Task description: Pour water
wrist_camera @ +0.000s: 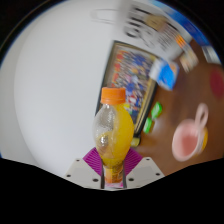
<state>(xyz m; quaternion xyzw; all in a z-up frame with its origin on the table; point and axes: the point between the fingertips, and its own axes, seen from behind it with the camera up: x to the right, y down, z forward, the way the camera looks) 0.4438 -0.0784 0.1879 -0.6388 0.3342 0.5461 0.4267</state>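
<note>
1. The claw is clenched on a clear plastic bottle; both purple pads press on its lower body, one at each side.
2. The bottle stands between the fingers and rises toward 12 o'clock, leaning slightly to 11. It has an orange cap and is filled with a yellow-orange liquid in its lower part, with a clear, air-filled section under the neck.
3. A pink cup with a handle sits at about 3 o'clock from the bottle, apart from it, on the brown surface. Its mouth faces the camera.
4. Small green items lie between the bottle and the cup, at about 2 o'clock from the bottle; what they are cannot be told.
5. Beyond the bottle, at about 1 o'clock, a colourful printed box lies flat, with more blurred packages past it.
6. At 10 to 12 o'clock the view shows a plain white wall.
</note>
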